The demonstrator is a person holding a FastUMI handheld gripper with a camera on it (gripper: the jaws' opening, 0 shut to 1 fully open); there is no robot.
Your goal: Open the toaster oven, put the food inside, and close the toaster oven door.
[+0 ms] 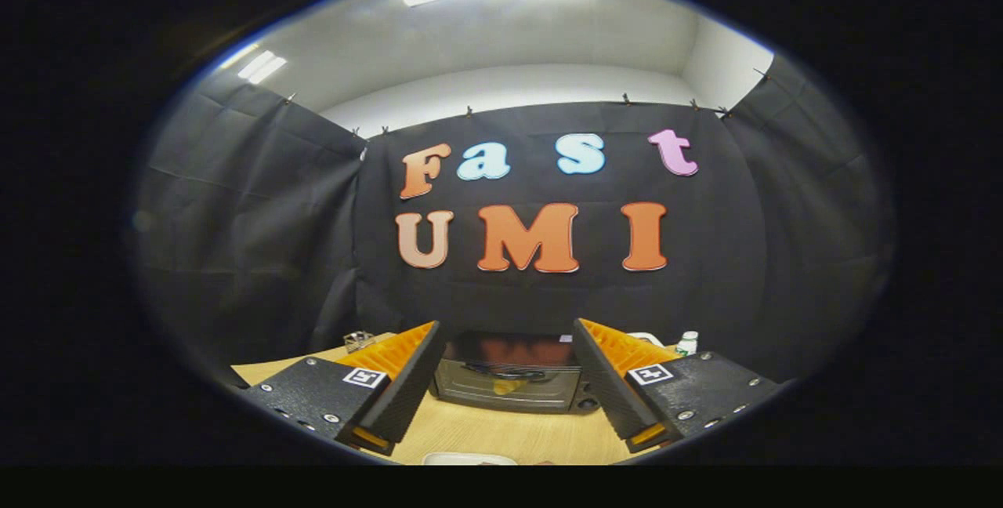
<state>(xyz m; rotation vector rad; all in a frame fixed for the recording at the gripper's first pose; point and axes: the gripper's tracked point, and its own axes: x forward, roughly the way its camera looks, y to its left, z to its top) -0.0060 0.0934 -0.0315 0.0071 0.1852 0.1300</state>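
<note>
I am holding the tool (505,382) spread wide and gripping nothing, raised above the bench (501,433), with the toaster oven (508,382) sitting beyond the fingers, framed in the gap between them and well apart from both. Its door is looking shut to me, the handle (509,371) running across the top of the glass. Something yellowish is showing behind the glass; I am judging it may be food or only a reflection, so this is fitting either a loaded, closed oven or one waiting to be opened. From this distance I am risking a misjudged approach: the fisheye is bending depth, and a finger could knock the oven's face or slip off the handle. A pale rim (468,459) is cut off near me, perhaps a plate. Small items (686,342) behind the right finger are too small to name.
</note>
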